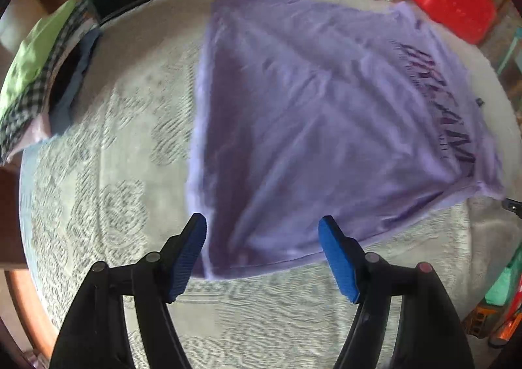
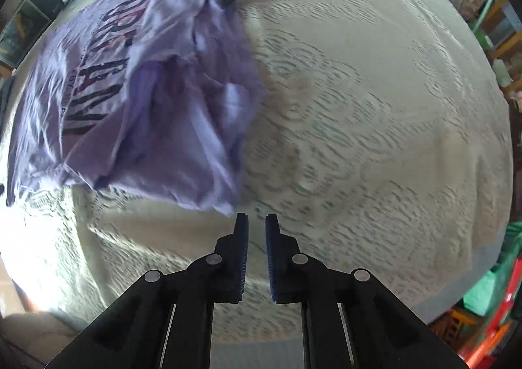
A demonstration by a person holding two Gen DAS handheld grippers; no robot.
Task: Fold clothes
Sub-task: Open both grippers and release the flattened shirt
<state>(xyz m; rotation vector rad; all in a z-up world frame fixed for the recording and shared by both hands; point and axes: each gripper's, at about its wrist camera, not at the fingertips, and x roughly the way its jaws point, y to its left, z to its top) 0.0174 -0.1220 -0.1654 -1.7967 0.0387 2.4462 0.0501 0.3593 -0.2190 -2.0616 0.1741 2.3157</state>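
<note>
Folding looks barely begun: the purple T-shirt [image 1: 310,114] lies spread on the bed [image 1: 114,173], my left claw [image 1: 262,232] wide apart over its near hem, my right claw [image 2: 256,222] nearly together beside its crumpled sleeve, holding nothing, so next I should pinch both corners.

left tool [image 1: 262,222]: black arms, blue ribbed pads | right tool [image 2: 256,222]: same (silver pivot pins)
</note>
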